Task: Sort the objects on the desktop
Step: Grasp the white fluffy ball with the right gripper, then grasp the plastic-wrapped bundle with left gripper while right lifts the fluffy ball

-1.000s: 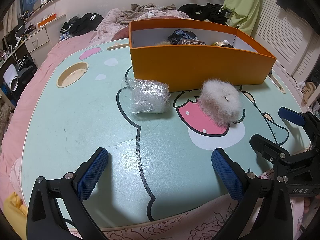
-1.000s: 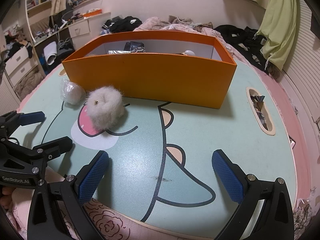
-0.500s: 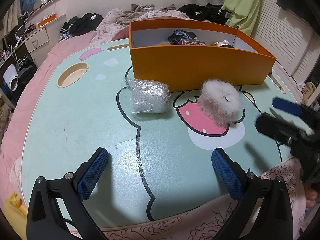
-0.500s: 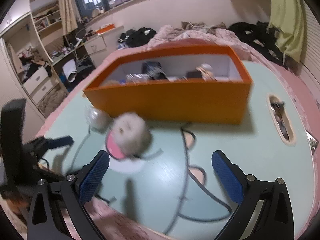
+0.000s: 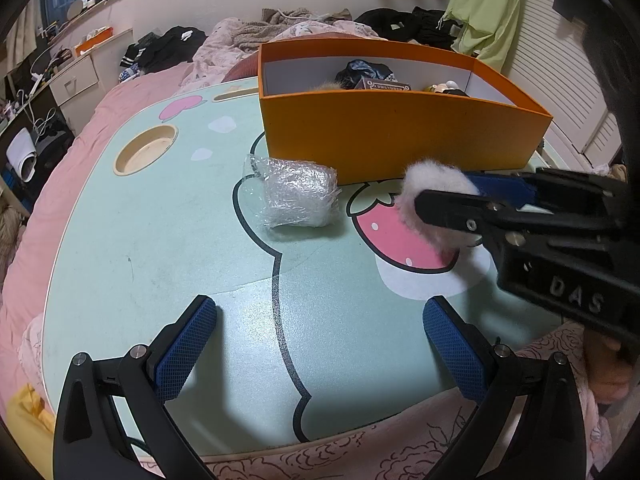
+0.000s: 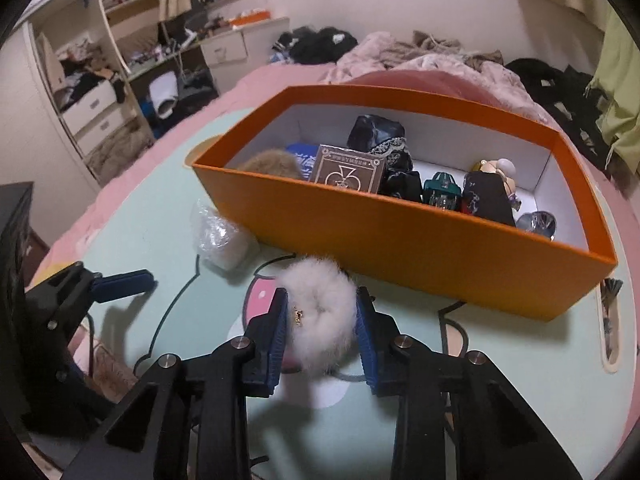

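Observation:
A fluffy white pom-pom (image 6: 318,316) lies on the mint-green cartoon table (image 5: 160,260), just in front of the orange box (image 6: 400,240). My right gripper (image 6: 320,296) straddles it; its jaws are closing and the blue pads press into the fur on both sides. The left wrist view shows the same grip from the side, right gripper (image 5: 444,196) over the pom-pom (image 5: 432,178). A bubble-wrapped bundle (image 5: 298,196) sits to the pom-pom's left, untouched. My left gripper (image 5: 318,312) hovers open near the table's front edge with nothing between its fingers.
The orange box (image 5: 400,136) holds a brown card box (image 6: 348,168), dark cloth and small figures. A round cup recess (image 5: 146,150) is at the table's far left, a slot (image 6: 610,320) at its right edge. Bedding and clothes lie behind.
My right gripper swung in from the right over the pom-pom and its wide-open jaws came together on it. The left gripper stayed where it was.

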`<state>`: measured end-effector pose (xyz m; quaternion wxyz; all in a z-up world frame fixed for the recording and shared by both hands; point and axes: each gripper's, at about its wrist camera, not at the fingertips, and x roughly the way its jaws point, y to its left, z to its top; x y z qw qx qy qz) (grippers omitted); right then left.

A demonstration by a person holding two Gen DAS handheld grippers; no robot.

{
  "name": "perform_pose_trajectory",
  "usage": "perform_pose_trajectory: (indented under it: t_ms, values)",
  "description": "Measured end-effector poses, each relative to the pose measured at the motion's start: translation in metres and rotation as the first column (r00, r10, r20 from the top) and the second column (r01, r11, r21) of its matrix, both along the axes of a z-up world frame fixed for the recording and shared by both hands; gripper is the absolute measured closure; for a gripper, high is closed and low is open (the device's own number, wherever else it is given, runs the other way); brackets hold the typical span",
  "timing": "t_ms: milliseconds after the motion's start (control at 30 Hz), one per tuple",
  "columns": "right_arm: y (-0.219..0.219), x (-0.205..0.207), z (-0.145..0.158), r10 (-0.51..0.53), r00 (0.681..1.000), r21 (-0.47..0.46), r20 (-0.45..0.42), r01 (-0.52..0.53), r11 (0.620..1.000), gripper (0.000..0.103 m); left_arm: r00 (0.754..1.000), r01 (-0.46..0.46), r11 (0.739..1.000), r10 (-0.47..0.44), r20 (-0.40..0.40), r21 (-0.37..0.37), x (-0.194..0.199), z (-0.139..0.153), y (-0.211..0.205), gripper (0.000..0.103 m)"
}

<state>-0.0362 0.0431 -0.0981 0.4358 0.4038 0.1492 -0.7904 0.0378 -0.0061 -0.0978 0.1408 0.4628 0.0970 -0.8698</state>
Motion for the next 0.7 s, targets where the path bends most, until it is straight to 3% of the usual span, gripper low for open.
perform_pose_trajectory:
  t_ms: [167, 267, 400, 533, 633, 667, 700]
  values:
    - [0.025, 0.016, 0.007, -0.031, 0.997, -0.092, -0.065, 0.025, 0.995, 0.073, 1.0, 0.0, 1.0, 0.0, -0.006, 0.002, -0.001, 0.003, 0.0, 0.0]
    - [0.042, 0.02, 0.008, -0.1, 0.991, -0.138, -0.089, 0.088, 0.987, 0.073, 1.0, 0.0, 1.0, 0.001, -0.023, 0.026, 0.001, 0.006, -0.002, 0.0]
    - [0.061, 0.013, 0.01, -0.189, 0.98, -0.211, -0.057, 0.173, 0.962, 0.073, 0.999, 0.001, 0.999, 0.001, -0.043, 0.048, 0.0, 0.013, -0.007, 0.0]
    - [0.064, 0.005, 0.007, -0.192, 0.981, -0.207, -0.01, 0.186, 0.96, 0.073, 0.997, -0.047, 0.999, 0.046, -0.063, -0.019, -0.009, 0.022, -0.016, 0.0]
    - [0.064, 0.007, 0.008, -0.189, 0.982, -0.205, -0.013, 0.183, 0.962, 0.073, 0.996, -0.052, 0.999, 0.052, -0.066, 0.0, -0.025, 0.023, -0.029, 0.001]
    - [0.064, 0.007, 0.008, -0.19, 0.982, -0.206, -0.015, 0.183, 0.961, 0.073, 0.996, -0.057, 0.998, 0.056, -0.07, -0.009, -0.029, 0.023, -0.031, 0.005]
    - [0.063, 0.008, 0.008, -0.191, 0.981, -0.208, -0.014, 0.184, 0.961, 0.073, 0.995, -0.062, 0.998, 0.06, -0.076, -0.026, -0.032, 0.023, -0.033, 0.021]
